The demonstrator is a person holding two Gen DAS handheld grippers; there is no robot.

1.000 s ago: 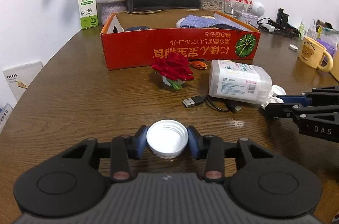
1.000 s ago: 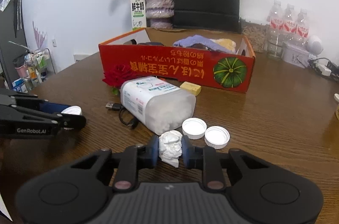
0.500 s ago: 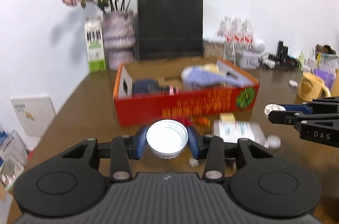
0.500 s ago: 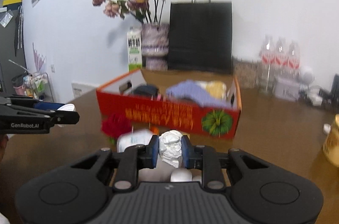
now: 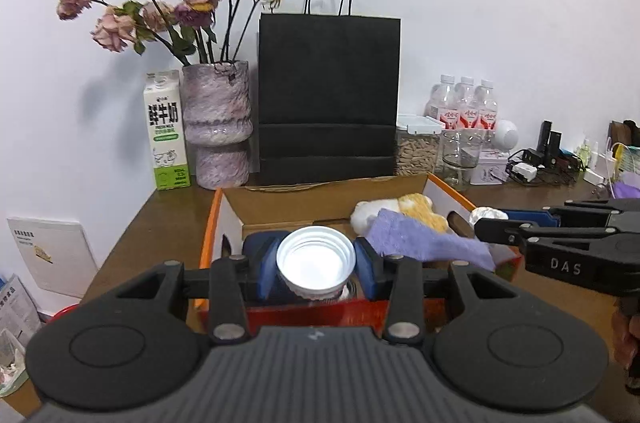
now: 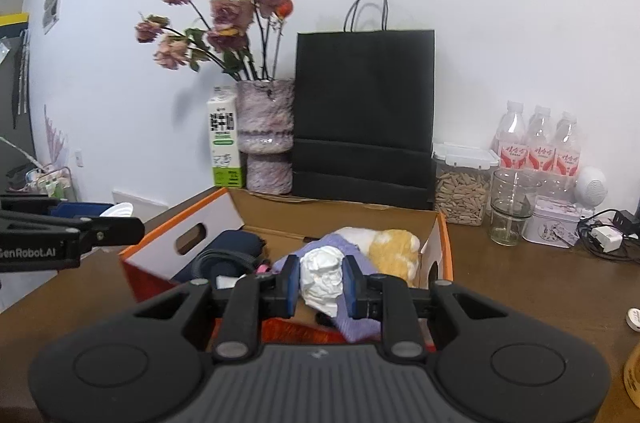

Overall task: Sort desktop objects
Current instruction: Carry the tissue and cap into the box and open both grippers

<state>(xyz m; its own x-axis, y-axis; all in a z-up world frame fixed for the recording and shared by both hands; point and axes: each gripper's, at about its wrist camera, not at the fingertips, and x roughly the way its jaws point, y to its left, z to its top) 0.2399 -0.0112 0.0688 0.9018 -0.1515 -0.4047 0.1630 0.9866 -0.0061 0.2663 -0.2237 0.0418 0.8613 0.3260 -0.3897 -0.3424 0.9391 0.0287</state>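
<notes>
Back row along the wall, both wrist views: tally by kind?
Water bottles: 3
Milk carton: 1
Vase of dried roses: 1
Black paper bag: 1
Lidded jar of seeds: 1
Empty glass: 1
Total: 8

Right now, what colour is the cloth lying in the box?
Purple cloth, draped over other things in the box; clearest in the left wrist view.

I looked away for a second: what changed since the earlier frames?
Both grippers rose from the table to above the orange box. The left gripper still clamps the white cap, the right gripper the crumpled white wad. Nothing was released.
</notes>
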